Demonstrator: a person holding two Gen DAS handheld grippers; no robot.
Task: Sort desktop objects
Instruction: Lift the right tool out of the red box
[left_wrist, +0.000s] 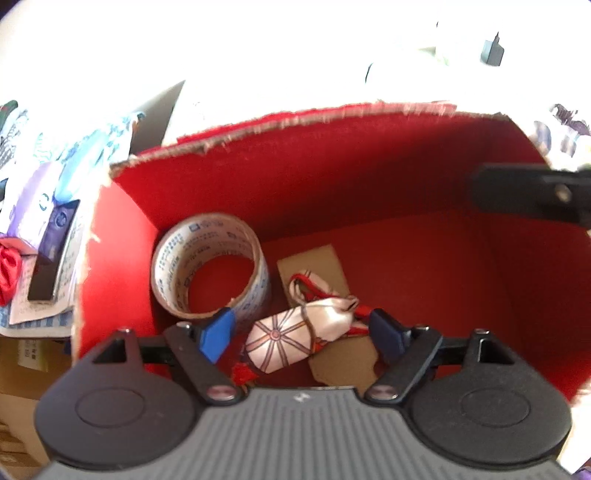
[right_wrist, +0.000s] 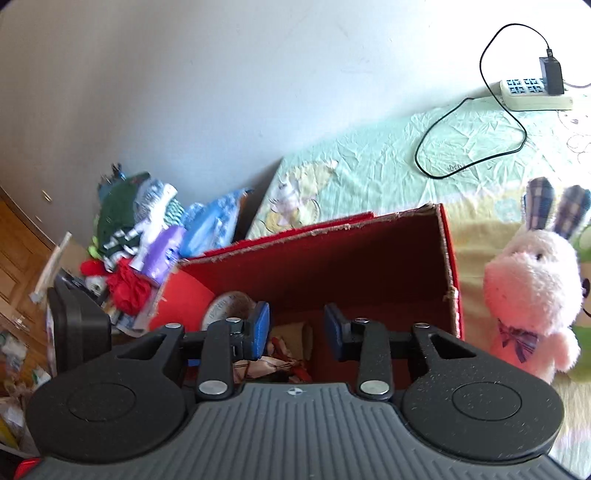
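1. Left wrist view: the left tool (left_wrist: 301, 330) hangs over the open red cardboard box (left_wrist: 332, 177), which has rough, torn edges. Its two blue pads are wide apart and hold nothing. Between them, on the box floor, lies a shiny silky cloth bundle (left_wrist: 295, 341), pink-white with red lines, partly on a flat brown card piece (left_wrist: 314, 266). Just beside it a round roll of printed sticky tape (left_wrist: 208, 269) stands in the left corner. The other tool's black arm pokes in at the right.

2. Right wrist view: the right tool (right_wrist: 297, 330) is above the same box, pads apart and empty. A fluffy pink-white toy rabbit (right_wrist: 532, 288) sits beside the box on the crinkly green bed sheet (right_wrist: 388, 162). A soft heap of clothes (right_wrist: 147, 236) lies on the left.
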